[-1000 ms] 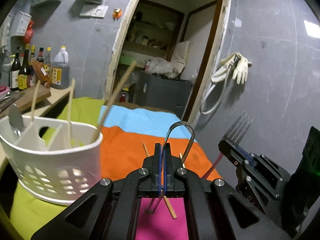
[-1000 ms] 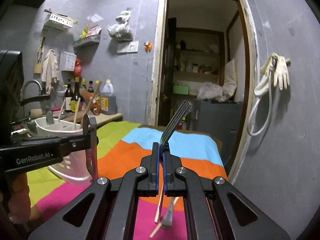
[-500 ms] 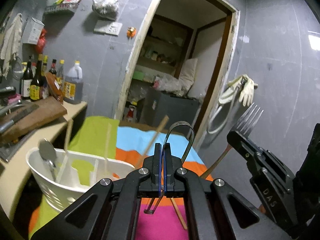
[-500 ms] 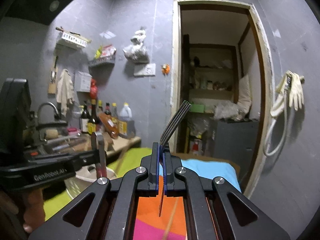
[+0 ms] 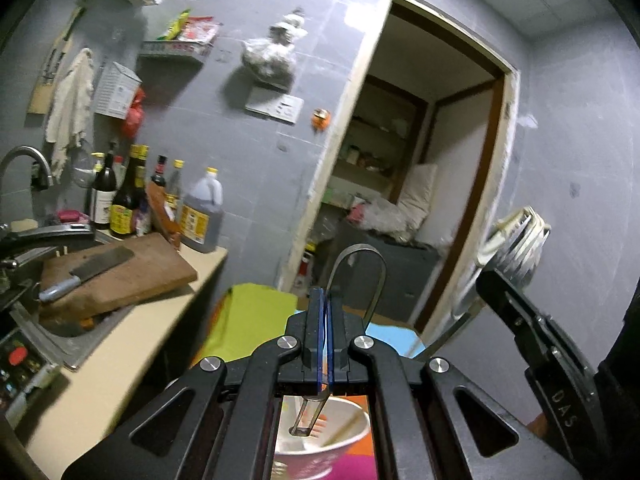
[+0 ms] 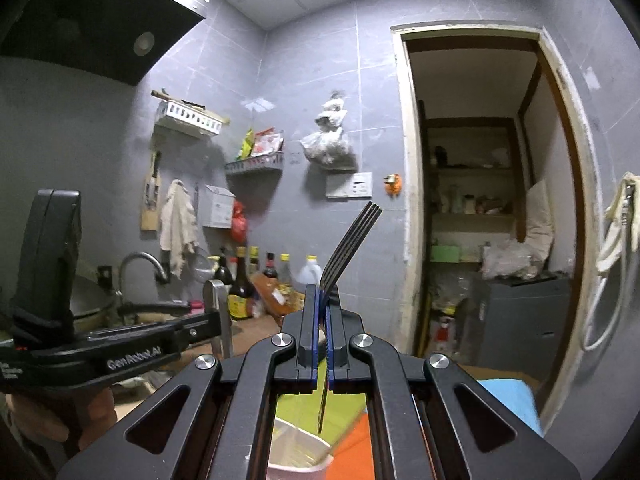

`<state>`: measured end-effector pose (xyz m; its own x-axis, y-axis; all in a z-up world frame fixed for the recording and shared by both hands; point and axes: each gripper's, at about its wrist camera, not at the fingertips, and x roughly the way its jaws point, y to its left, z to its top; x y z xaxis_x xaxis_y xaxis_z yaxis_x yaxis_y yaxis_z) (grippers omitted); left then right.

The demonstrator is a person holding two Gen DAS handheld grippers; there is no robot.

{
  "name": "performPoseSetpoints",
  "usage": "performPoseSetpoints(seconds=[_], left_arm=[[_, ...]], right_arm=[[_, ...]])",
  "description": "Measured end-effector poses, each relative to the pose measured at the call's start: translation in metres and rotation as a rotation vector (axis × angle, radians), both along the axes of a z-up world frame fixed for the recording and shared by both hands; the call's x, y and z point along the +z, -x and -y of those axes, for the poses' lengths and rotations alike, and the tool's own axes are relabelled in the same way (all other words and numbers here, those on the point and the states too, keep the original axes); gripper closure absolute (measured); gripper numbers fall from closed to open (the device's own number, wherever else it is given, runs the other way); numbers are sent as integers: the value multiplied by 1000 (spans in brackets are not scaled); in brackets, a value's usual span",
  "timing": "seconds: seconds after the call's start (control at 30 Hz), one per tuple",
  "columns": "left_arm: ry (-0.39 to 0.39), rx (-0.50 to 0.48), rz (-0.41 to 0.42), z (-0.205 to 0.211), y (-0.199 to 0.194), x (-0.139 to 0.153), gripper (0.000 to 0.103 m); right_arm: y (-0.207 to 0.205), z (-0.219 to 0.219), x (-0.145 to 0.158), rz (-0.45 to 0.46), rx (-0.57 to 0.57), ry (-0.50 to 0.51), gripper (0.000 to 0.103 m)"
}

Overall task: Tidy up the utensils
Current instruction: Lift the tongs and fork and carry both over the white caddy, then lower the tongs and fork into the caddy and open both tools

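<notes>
Both jaws are clamped: the left gripper (image 5: 322, 312) on a looped steel utensil (image 5: 360, 268), the right gripper (image 6: 322, 312) on a dark metal fork (image 6: 352, 248). Lower each handle-first, straight into the white plastic caddy (image 5: 320, 436) below, one at a time.

Each camera sits just behind its own claw, looking forward along the fingers, roughly level, toward the grey tiled wall and open doorway (image 5: 420, 184). Both views share the doorway, the bottles (image 6: 256, 280) (at the worktop's back edge) and the tap (image 5: 28, 164).
</notes>
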<state>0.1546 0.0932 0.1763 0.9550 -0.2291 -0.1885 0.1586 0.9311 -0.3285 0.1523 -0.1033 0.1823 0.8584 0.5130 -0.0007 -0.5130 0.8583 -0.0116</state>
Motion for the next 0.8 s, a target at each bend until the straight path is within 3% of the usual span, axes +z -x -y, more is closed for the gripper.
performPoseSetpoints(seconds=[0.33,0.8], left_arm=[[35,110,-7,-50,-7,-4,103],[48,130,-165,-62,-40,-59,103]], right_arm=[[-27,-32,-19,-90,42,30,102],[-57,-41,-63,-268,41,90,102]])
